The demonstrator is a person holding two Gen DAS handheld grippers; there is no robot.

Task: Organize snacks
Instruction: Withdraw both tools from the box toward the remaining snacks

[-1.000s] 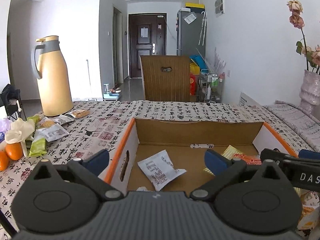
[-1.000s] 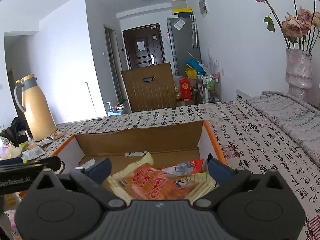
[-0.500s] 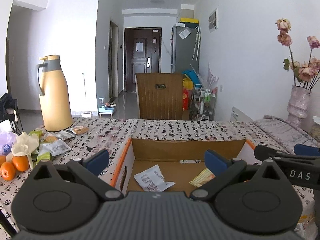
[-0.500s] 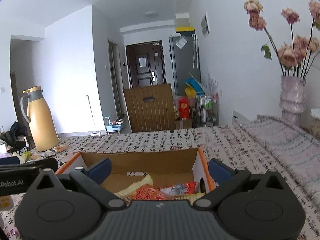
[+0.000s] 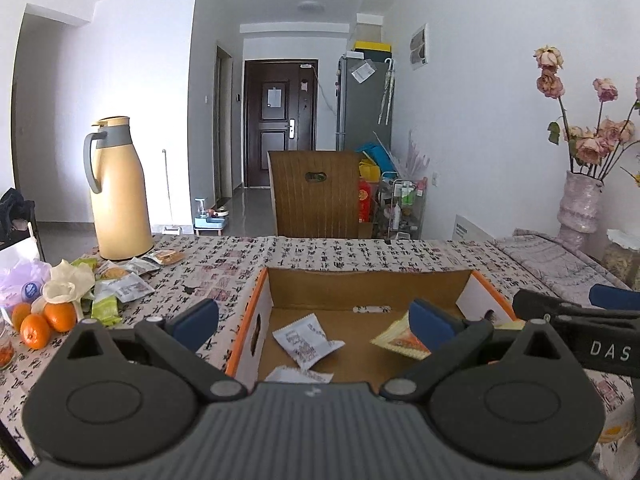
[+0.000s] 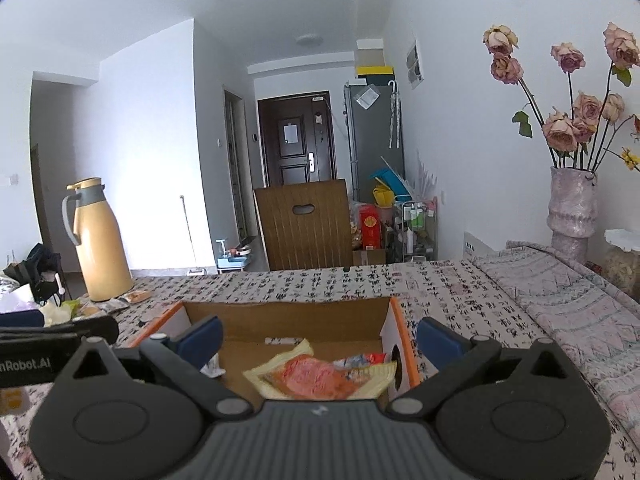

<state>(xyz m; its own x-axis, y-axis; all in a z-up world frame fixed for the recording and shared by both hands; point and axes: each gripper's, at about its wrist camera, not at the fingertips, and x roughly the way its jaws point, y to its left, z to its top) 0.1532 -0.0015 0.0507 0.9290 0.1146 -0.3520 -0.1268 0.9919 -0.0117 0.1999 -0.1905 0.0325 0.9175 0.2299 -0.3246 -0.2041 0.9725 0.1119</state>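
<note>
- Desk (image 5: 320, 252) with a calligraphy-print cloth fills the foreground; a wooden chair back (image 5: 316, 196) sits at its far edge.
- Open cardboard box (image 5: 360, 284), orange-edged, sits mid-desk, right in front of both claws.
- Tan thermos jug (image 5: 118, 192) stands upright at the far left of the desk.
- Vase (image 6: 570, 208) of dried roses stands at the far right, well apart from the box.
- Left claw (image 5: 314, 320): jaws spread wide, nothing between them. One blue pad (image 5: 196, 322) is over the cloth outside the box's left wall, the other is over the box interior.
- Right claw (image 6: 318, 338): jaws also spread wide, nothing gripped, hanging above the near end of the box.
- Loose snack pile (image 5: 120, 280) lies on the cloth by the base of the jug, left of the box: green, white and clear packets, touching or overlapping.
- Orange-and-yellow snack bag (image 6: 320, 376) lies flat inside the box, right half, under the right claw but not touching it.
- White printed packet (image 5: 306, 340) lies on the box floor, left half; a second white packet (image 5: 298, 376) is just nearer, partly hidden by the left claw body.
- Small red-and-silver packet (image 6: 360, 360) sits inside the box against its right wall, just beside the orange bag.
- Oranges (image 5: 44, 322) sit at the desk's left edge, near the snack pile.
</note>
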